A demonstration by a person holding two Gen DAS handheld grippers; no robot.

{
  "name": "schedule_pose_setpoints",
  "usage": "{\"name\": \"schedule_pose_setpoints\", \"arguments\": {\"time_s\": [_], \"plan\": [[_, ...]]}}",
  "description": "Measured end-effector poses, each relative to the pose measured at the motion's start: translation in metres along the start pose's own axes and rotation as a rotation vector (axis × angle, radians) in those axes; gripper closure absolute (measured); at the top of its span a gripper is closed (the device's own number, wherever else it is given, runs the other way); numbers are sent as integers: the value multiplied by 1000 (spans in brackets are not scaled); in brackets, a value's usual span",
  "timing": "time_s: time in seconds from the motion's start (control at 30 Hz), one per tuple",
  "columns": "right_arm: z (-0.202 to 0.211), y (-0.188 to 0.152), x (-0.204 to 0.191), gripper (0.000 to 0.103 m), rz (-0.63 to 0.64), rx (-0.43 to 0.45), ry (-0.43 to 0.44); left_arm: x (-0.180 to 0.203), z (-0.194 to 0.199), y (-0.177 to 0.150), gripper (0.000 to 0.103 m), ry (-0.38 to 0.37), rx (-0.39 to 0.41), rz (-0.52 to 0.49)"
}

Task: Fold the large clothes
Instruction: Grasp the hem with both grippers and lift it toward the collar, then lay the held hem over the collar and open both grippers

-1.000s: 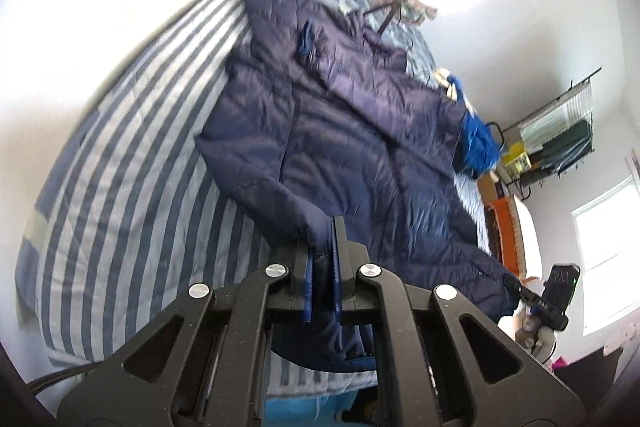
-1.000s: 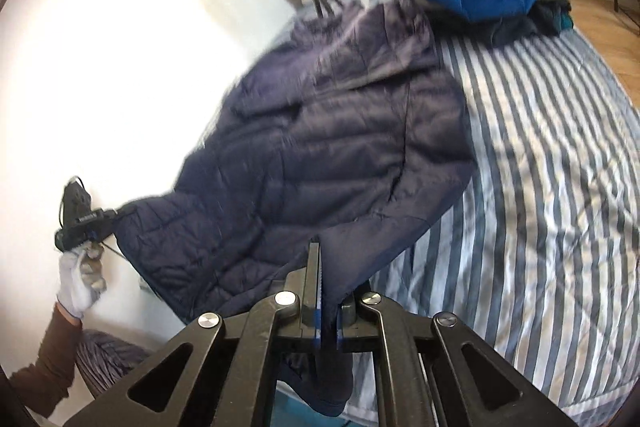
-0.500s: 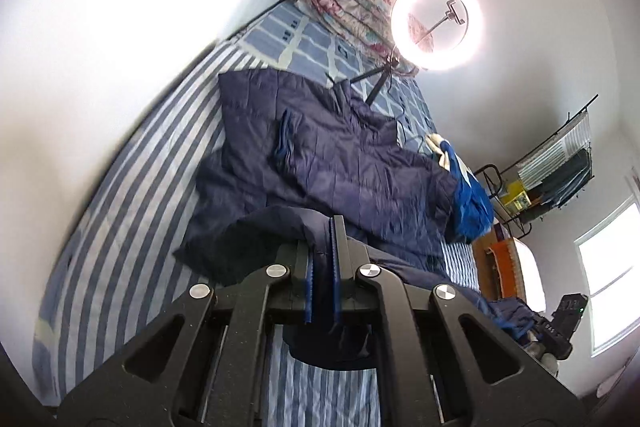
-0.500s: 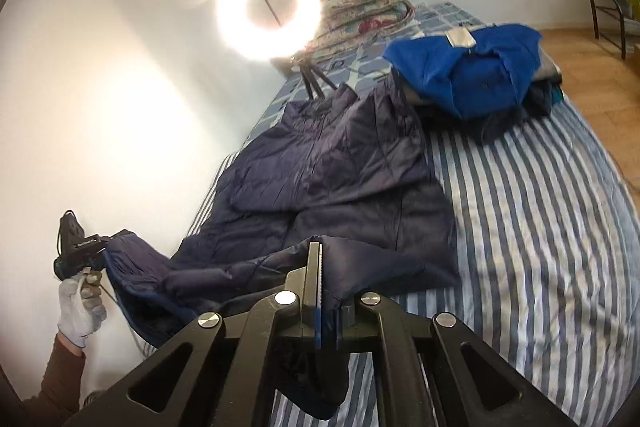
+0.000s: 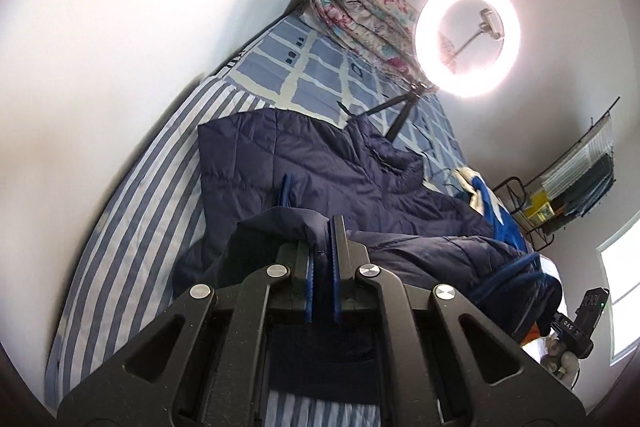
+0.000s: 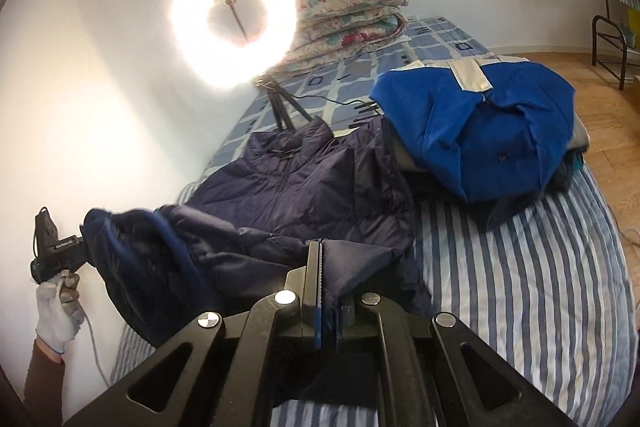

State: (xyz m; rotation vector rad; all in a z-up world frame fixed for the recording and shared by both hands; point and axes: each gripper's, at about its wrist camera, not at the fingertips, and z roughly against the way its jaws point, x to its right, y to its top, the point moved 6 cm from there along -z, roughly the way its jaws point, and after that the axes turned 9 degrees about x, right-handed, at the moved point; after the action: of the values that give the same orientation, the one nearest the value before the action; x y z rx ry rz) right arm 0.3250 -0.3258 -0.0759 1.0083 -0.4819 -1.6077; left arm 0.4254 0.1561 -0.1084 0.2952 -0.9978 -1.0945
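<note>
A navy quilted jacket [image 5: 340, 167] lies on the striped bed [image 5: 132, 223], collar toward the ring light. It also shows in the right wrist view [image 6: 312, 183]. My left gripper [image 5: 322, 227] is shut on one corner of the jacket's hem. My right gripper [image 6: 326, 259] is shut on the other hem corner. Both hold the hem lifted and carried over the jacket's body, so the lower part is doubled back. The left gripper [image 6: 60, 247] shows at the far left of the right wrist view, and the right gripper [image 5: 576, 323] at the lower right of the left wrist view.
A pile of clothes topped by a blue garment [image 6: 480, 131] lies on the bed beside the jacket. A ring light on a tripod [image 6: 234, 27] stands near the collar. A folded floral quilt [image 6: 352, 15] lies at the head. Wall [image 6: 100, 107] on one side, rack [image 5: 580, 183] beyond.
Both grippers have lifted the hem and carried it toward the collar. The flat jacket is now folding over itself, and the views have tilted up toward the head of the bed.
</note>
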Motion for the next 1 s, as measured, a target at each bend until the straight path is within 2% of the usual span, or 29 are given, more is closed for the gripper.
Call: {"name": "schedule_pose_setpoints", "arguments": {"time_s": [0.27,0.43,0.57,0.77,0.87,0.93,1.0], "plan": [[-80,24,29,102,19,-16,-84,-16,-91,14,100,70,-15,-36],[-131,20,47,102,52,-61,-144,-32,-143,6,100,108,-49,-61],[-154,11,57,102,70,-85,-162,-40,-168,1,100,117,-67,-71],[-165,4,62,101,82,-109,-129,-42,-184,-3,99,106,-98,-90],[-161,6,63,96,87,-104,-105,-41,-183,2,83,84,-110,-86],[-156,9,62,85,72,-97,-76,-40,-179,6,68,52,-112,-69],[-149,10,62,70,69,-92,-59,-39,-175,12,61,41,-110,-62]]}}
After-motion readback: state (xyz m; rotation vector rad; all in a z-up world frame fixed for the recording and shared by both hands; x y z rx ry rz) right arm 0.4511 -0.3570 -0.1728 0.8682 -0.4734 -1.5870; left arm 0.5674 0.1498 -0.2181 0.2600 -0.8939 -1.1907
